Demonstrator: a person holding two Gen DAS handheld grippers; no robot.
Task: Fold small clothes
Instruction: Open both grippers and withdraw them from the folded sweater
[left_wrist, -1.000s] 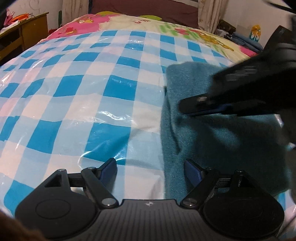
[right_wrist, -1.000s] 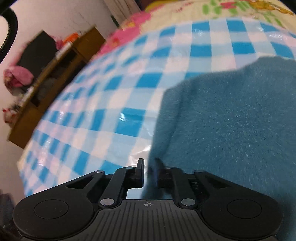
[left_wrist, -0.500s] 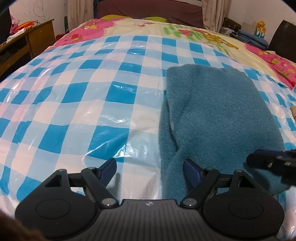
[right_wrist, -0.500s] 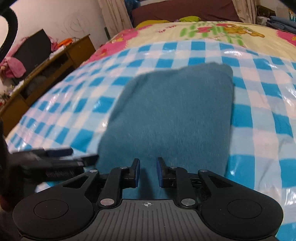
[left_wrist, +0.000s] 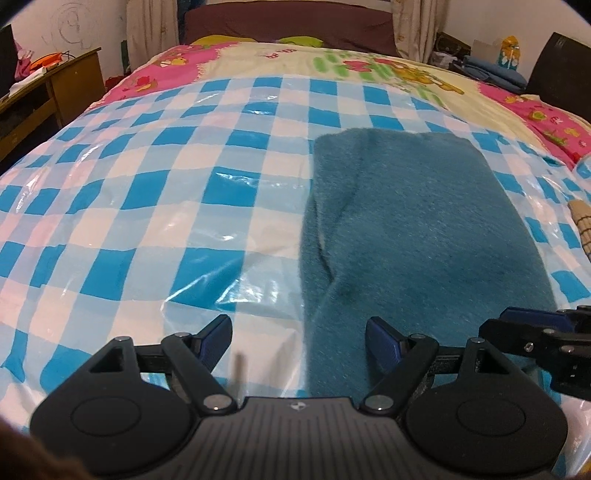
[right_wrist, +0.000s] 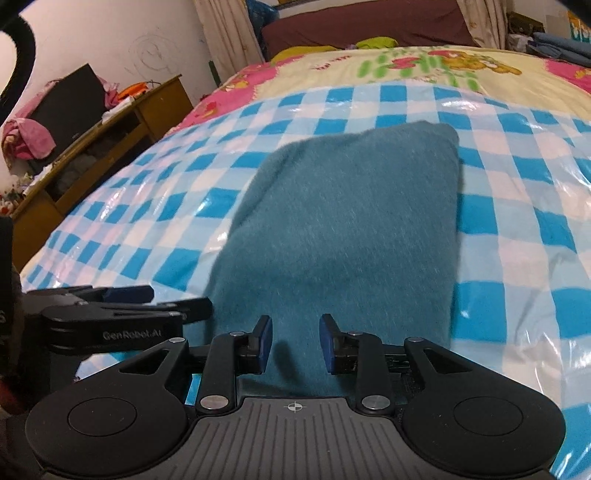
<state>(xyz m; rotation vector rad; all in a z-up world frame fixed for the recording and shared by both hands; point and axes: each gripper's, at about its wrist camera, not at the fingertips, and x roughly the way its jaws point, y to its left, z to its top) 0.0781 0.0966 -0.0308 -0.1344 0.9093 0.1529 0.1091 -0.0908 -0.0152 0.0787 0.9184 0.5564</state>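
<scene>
Here the teal garment (right_wrist: 343, 221) lies folded, checkered sheet (left_wrist: 147, 206) bare leftward.

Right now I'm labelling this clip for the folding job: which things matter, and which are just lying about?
Part of the job:
- teal fleece garment, folded on the checked plastic sheet
- left gripper, open
- right gripper, jaws just opening, gripping nothing

Lying about:
- cartoon bedspread
- wooden desk
- pink cloth
- folded blue clothes
</scene>
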